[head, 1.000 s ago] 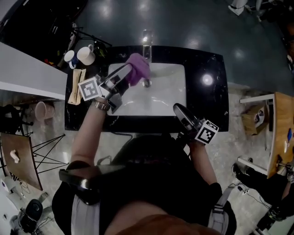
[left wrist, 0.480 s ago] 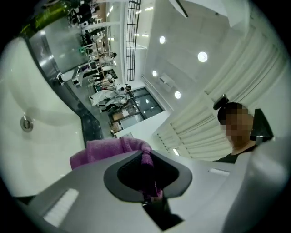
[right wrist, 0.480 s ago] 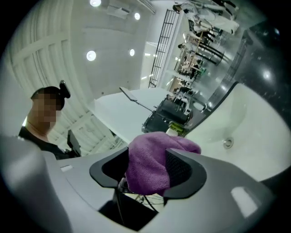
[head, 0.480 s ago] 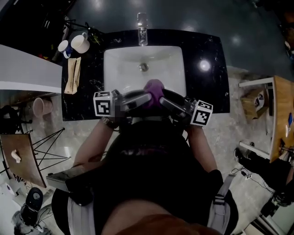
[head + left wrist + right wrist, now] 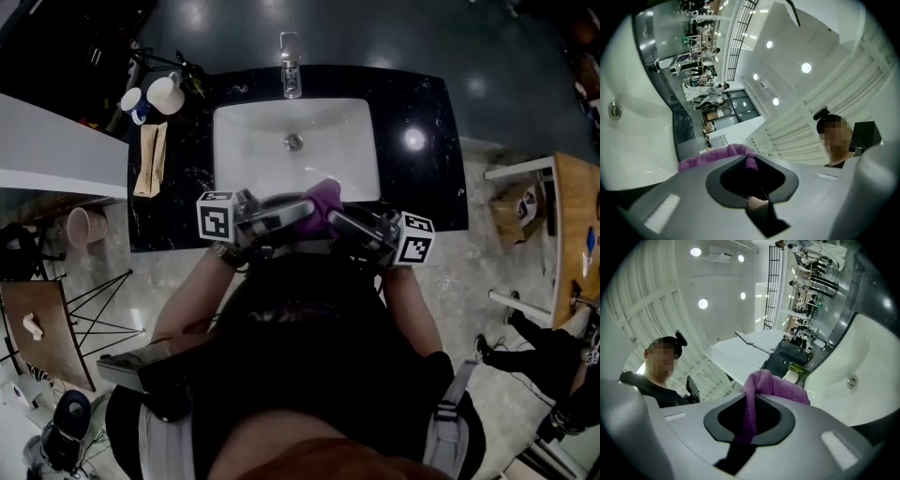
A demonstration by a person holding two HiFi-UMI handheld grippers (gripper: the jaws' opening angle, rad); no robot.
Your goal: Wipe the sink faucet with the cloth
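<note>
The cloth has left the faucet. A second ago the left tongs held it up at the back of the sink, by the spout, while the right tongs waited empty at the near edge. Now the purple bundle sits at the near rim of the basin, just in front of the person, well apart from the faucet, and both tongs meet on it from either side.

The left tongs are clenched on the cloth: in the left gripper view a purple fold runs down into the gap between the jaws. The right tongs have just been closing, and in the right gripper view a strip of cloth is pinched between the jaws, with the rest bunched above them. So the cloth is gripped from two sides at once, hanging over the front edge of the basin where it meets the black table.

This looks like a regrip or a hand-over, not wiping. The faucet stands untouched at this moment, so no wiping goes on until the cloth is carried back across the basin. Which tongs will carry it cannot be told from here.
</note>
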